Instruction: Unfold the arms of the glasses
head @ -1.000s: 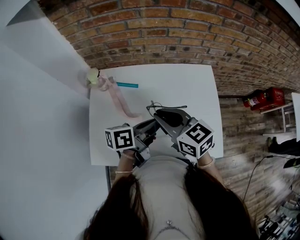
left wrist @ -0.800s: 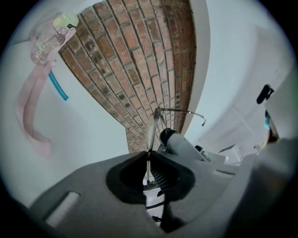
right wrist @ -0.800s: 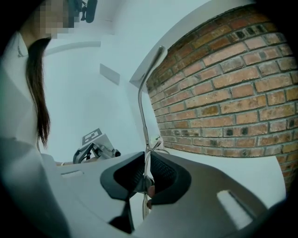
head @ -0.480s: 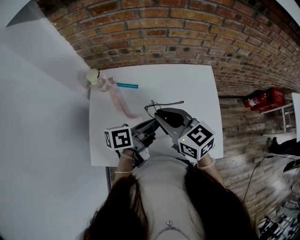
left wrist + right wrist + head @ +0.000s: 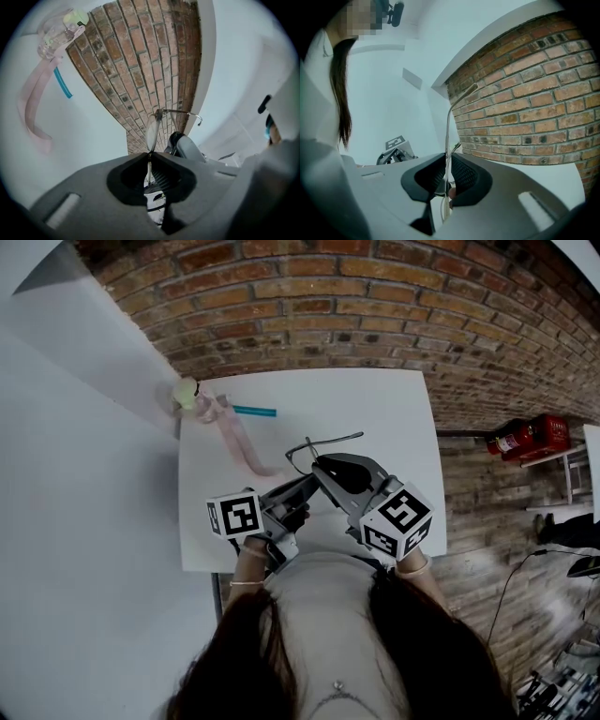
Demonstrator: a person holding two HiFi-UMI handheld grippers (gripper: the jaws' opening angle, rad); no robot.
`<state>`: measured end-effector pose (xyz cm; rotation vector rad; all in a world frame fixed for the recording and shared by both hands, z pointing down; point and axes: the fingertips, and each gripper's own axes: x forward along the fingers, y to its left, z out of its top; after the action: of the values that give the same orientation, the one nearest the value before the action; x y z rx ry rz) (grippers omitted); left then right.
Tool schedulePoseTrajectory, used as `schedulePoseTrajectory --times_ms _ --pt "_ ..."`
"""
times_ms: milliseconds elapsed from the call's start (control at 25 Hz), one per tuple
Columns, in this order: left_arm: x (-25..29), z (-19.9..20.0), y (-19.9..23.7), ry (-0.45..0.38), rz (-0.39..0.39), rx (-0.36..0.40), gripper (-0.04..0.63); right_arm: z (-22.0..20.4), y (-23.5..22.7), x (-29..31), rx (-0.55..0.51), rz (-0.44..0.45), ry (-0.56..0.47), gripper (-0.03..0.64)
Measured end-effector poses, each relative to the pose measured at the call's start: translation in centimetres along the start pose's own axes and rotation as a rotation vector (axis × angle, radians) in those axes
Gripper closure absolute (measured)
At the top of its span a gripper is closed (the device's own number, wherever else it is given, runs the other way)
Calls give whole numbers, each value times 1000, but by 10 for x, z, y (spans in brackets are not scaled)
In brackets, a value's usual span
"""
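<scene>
While the person (image 5: 319,652) held both grippers over the near part of the white worktop (image 5: 375,409), the glasses (image 5: 330,439) hung between them. The left gripper (image 5: 302,486) had its jaws pinched on the frame by a lens, and the right gripper (image 5: 321,465) had its jaws clamped on one thin arm (image 5: 448,136).

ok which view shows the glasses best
The left gripper view: the glasses sit close up, with a lens and one arm sticking out sideways both clear. The head view shows them only as a small thin wire outline. The right gripper view shows just one thin arm, held between that gripper's jaws.
</scene>
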<state>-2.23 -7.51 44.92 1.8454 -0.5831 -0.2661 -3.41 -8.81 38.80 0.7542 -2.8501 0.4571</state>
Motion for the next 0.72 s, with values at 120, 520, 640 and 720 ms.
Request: schedulePoseTrajectory --times_ms 120,520,640,720 --pt "-1 0 0 -5 -3 -8 574 2 0 -2 -1 -2 -10 575" --pt "-2 4 0 -28 -16 -27 574 10 -2 -8 -7 -4 -52 575" --pt "-3 5 1 -35 -15 -29 574 14 -3 -10 -9 -8 -62 575" --pt "-4 5 0 -43 -18 -51 574 15 -4 -12 -8 -12 -66 577"
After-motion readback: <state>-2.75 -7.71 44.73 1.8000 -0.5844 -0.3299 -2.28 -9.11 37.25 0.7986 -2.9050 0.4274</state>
